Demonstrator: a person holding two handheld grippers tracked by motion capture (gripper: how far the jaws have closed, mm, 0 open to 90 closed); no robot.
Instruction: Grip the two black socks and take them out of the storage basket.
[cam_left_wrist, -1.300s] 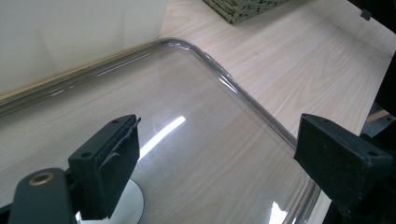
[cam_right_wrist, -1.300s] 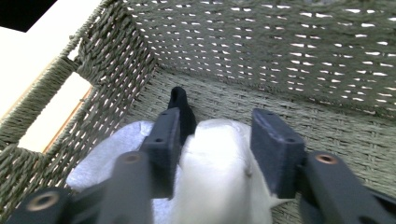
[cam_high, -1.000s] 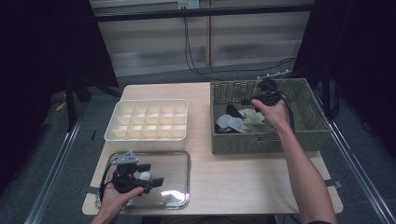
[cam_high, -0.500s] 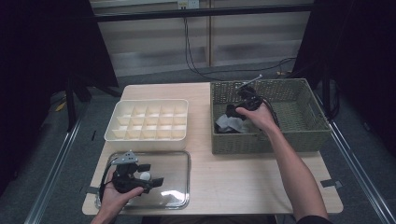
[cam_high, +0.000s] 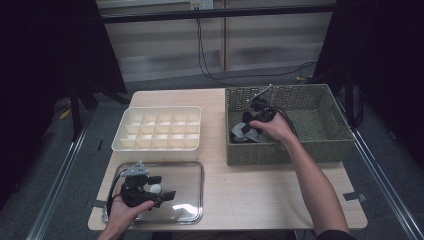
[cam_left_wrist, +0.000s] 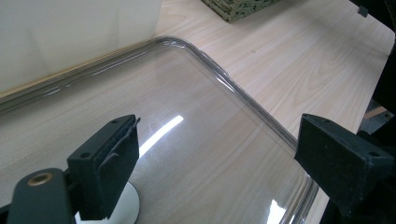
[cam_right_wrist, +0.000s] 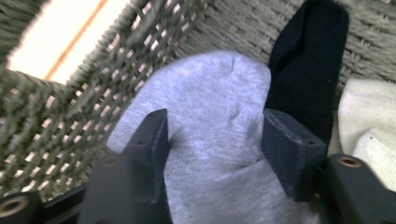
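Note:
A woven olive basket stands at the right of the table and holds several socks. My right gripper reaches down into its left end. Its jaws stand open astride a light grey sock, which bulges up between the pads. A black sock and a cream sock lie beside the grey one. My left gripper rests low over a clear plastic tray at the front left. Those jaws are wide open with nothing between them. A small white round part sits by one finger.
A cream divided organiser box with several empty cells sits behind the tray, left of the basket. Bare wooden tabletop lies between tray and basket. Dark floor and metal rails surround the table.
The right hand has moved from the basket's middle to its left end and sunk lower onto the socks. The left hand has stayed still over the tray.

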